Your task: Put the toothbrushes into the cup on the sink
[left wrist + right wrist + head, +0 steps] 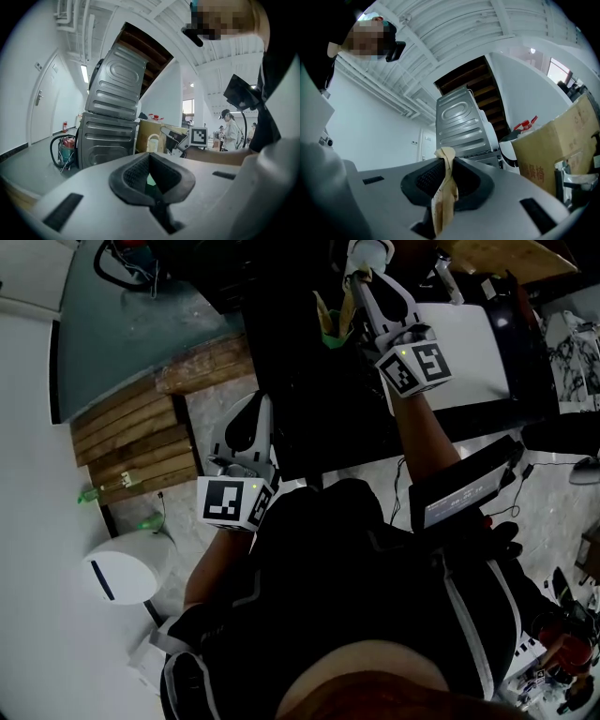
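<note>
While the right tool [445, 161] tilts slightly upward, its jaws are clamped on a tan, crumpled paper strip [443, 197] that runs between the pads. Whether the strip wraps a toothbrush cannot be told. In the left gripper view, a pale cup [152, 143] stands in front of a cardboard box [142, 131], just beside the right tool's tip. The left tool [150, 164] is closed, pads together. A sliver of green shows in the slit between the pads, too small to identify. Behind stands a grey ribbed metal cabinet [112, 122].
</note>
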Motion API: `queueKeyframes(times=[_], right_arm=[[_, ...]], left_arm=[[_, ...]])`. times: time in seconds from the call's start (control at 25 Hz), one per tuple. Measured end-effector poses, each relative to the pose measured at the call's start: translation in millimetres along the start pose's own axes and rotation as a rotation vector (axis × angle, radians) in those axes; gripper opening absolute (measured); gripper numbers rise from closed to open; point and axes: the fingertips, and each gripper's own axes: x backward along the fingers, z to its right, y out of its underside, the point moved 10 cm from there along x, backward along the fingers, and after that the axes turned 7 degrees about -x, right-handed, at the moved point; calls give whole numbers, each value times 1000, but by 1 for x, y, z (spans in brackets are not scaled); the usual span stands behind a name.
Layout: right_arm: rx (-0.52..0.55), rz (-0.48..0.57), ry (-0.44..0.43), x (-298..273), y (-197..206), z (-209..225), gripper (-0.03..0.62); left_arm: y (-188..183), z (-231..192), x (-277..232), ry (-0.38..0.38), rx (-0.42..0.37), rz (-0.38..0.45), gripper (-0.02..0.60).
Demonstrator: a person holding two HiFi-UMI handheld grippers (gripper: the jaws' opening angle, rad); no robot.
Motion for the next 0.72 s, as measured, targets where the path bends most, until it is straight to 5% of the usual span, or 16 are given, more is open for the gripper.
queueKeyframes(times=[0.72], right_arm=[[36,-118,31,16,56,8,66]], left_arm=[[13,-2,-13,52,19,-53,6]])
